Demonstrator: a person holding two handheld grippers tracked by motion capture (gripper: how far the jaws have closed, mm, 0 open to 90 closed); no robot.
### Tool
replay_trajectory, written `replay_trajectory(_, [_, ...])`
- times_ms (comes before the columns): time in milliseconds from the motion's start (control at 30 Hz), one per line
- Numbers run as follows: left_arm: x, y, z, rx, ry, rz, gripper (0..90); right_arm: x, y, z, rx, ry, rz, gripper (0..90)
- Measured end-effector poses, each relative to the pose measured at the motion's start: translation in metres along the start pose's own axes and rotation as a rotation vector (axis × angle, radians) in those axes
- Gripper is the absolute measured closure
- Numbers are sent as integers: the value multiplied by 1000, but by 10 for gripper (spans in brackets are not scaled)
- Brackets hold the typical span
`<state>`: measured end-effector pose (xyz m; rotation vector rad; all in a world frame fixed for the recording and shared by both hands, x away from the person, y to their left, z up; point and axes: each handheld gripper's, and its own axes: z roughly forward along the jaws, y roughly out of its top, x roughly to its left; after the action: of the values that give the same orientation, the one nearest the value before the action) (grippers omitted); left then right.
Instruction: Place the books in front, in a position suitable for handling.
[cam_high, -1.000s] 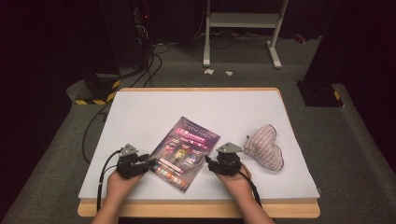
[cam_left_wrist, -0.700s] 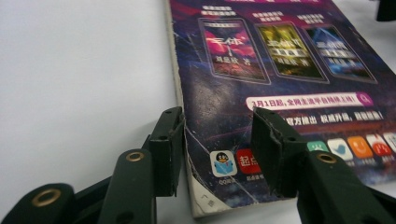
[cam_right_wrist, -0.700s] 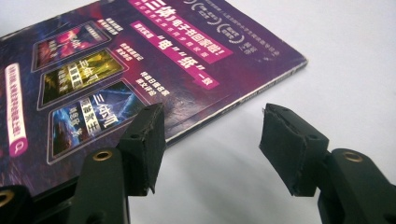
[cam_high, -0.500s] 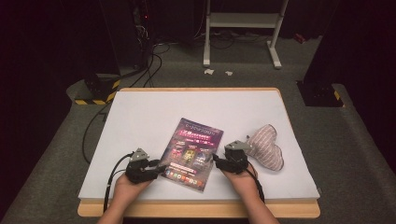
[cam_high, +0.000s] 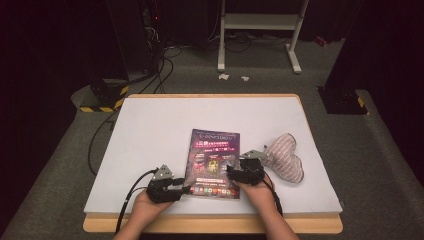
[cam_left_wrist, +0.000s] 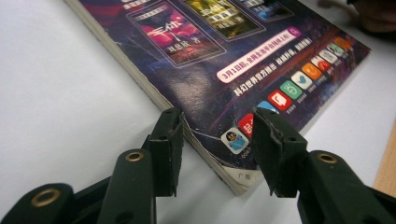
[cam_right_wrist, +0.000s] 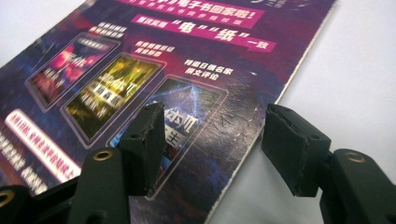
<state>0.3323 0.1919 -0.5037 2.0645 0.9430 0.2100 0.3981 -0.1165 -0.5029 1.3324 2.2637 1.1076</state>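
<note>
I had both claws at the magazine (cam_high: 214, 162), which lay flat near the table's (cam_high: 150, 125) front edge, about midway along it, with a striped heart-shaped cushion (cam_high: 285, 157) just beside it toward the right edge. To do this step well, I judged each jaw pair should straddle the edge squarely, one jaw sliding under the pages and one over the cover, so the thin stack did not skid across the white surface.

The left gripper (cam_left_wrist: 217, 140) came in low at the magazine's near left corner, jaws released and standing either side of that corner without pressing it. The right gripper (cam_right_wrist: 212, 135) sat over the right edge, also released, one jaw above the cover and one above bare table. Both hands rested low, forearms coming in from the front edge.
</note>
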Motion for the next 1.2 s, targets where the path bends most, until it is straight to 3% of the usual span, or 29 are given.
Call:
replay_trajectory(333, [-1,0,1,0,-19,9,568,-4,8,8,1,-17,10,419])
replay_trajectory(833, [9,-1,-2,-18,4,-22,593,7,1,4,-12,-22,-6,444])
replay_trajectory(933, [9,0,-3,-29,22,-13,585,7,2,3,-13,-16,-19,444])
replay_trajectory(1000, [11,0,-6,-49,54,13,566,10,3,-3,-39,-43,-62,435])
replay_trajectory(1067, [14,1,-12,-89,86,25,525,11,7,-15,-85,-77,-103,407])
replay_trajectory(1133, [17,2,-15,-117,121,35,486,6,12,-30,-123,-97,-111,404])
replay_trajectory(1200, [22,3,-17,-124,137,18,453,-2,15,-43,-152,-125,-108,383])
